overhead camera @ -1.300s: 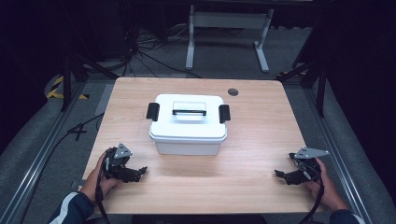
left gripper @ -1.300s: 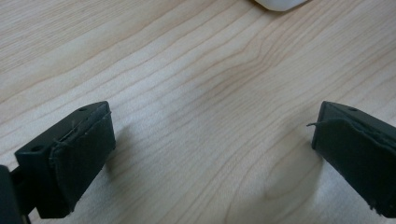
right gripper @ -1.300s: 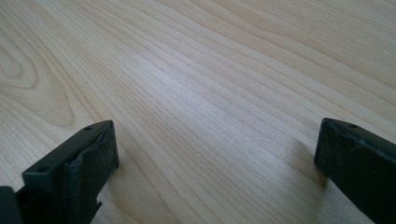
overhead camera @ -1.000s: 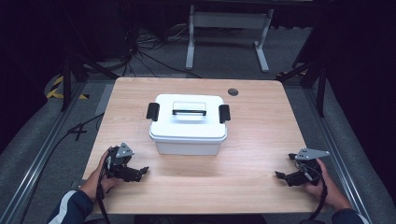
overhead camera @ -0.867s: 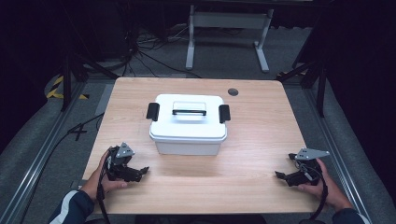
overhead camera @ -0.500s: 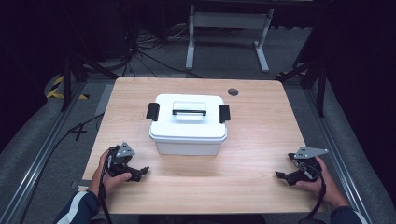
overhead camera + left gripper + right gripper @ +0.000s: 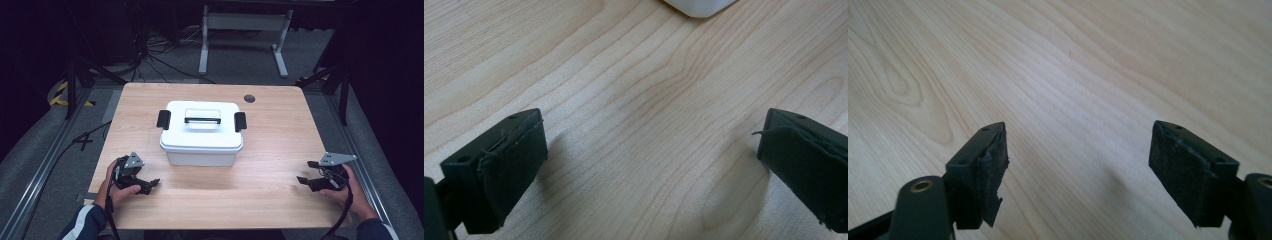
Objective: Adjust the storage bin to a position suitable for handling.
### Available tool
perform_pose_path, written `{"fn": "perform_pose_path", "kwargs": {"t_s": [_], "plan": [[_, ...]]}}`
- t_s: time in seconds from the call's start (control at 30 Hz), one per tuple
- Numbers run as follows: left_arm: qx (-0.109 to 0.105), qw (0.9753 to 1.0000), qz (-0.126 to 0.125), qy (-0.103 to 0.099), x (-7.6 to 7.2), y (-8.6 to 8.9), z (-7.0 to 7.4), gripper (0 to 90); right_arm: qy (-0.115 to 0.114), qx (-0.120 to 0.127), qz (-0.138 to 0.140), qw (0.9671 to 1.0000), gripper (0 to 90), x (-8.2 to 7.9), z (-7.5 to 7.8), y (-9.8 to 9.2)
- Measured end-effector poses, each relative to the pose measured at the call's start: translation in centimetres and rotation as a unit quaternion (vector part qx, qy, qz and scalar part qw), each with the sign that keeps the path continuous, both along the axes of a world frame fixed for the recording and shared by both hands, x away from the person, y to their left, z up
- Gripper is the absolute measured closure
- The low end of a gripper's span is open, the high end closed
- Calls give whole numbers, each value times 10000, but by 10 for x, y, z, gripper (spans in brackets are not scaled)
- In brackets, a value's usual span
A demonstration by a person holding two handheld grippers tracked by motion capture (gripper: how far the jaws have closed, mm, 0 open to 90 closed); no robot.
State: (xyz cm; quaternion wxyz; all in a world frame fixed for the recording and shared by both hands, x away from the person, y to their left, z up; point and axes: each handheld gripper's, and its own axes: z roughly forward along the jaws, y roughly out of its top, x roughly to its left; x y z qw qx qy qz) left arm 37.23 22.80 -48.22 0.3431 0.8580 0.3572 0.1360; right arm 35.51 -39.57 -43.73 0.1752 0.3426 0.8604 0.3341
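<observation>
A white lidded storage box [image 7: 201, 131] with a black top handle and black side latches stands in the middle of the wooden table [image 7: 270, 130]; its lid is on. My left gripper [image 7: 148, 184] rests low over the table at the front left, jaws wide apart, nothing between them. One corner of the box [image 7: 698, 7] shows at the top of the left gripper view, beyond the left gripper [image 7: 651, 167]. My right gripper [image 7: 306, 172] sits at the front right, open and empty, and the right gripper [image 7: 1078, 172] has bare wood between its jaws.
A round grommet hole [image 7: 249, 98] lies near the table's far right edge. Beyond the table stand a white frame [image 7: 243, 31] and cables on the dark floor. Metal rails [image 7: 45, 170] run along both sides.
The left hand and its gripper have shifted slightly forward and to the right along the table front. The right gripper and the box have stayed put.
</observation>
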Motion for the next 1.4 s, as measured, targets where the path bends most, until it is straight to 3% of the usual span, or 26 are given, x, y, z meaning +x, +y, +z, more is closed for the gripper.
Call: {"fn": "perform_pose_path", "kwargs": {"t_s": [0.3,0.63,0.7,0.77,0.83,0.87,1.0,1.07,1.17,1.4], "plan": [[-44,10000,24,27,0,-1,0,1,-303,-119,352,9988,308,15,45,29],[-37,10000,1,5,0,0,0,1,-635,-411,804,9939,353,34,98,69],[-43,10000,2,28,0,-1,0,1,-653,-457,818,9935,354,35,101,73],[-37,10000,0,6,0,0,0,1,-745,-556,973,9909,371,42,116,87],[-37,10000,-1,7,0,0,0,1,-762,-573,1016,9902,374,43,119,91],[-42,10000,4,29,0,-1,0,1,-810,-636,1140,9881,380,47,128,101],[-44,10000,2,22,0,-1,0,1,-864,-765,1320,9845,391,53,140,118],[-45,10000,2,20,0,-1,0,1,-867,-796,1344,9839,393,55,142,123],[-39,10000,1,6,0,0,0,1,-914,-904,1534,9798,400,60,152,139],[-38,10000,-2,6,0,0,0,1,-887,-1129,1782,9735,413,71,161,170]]}}
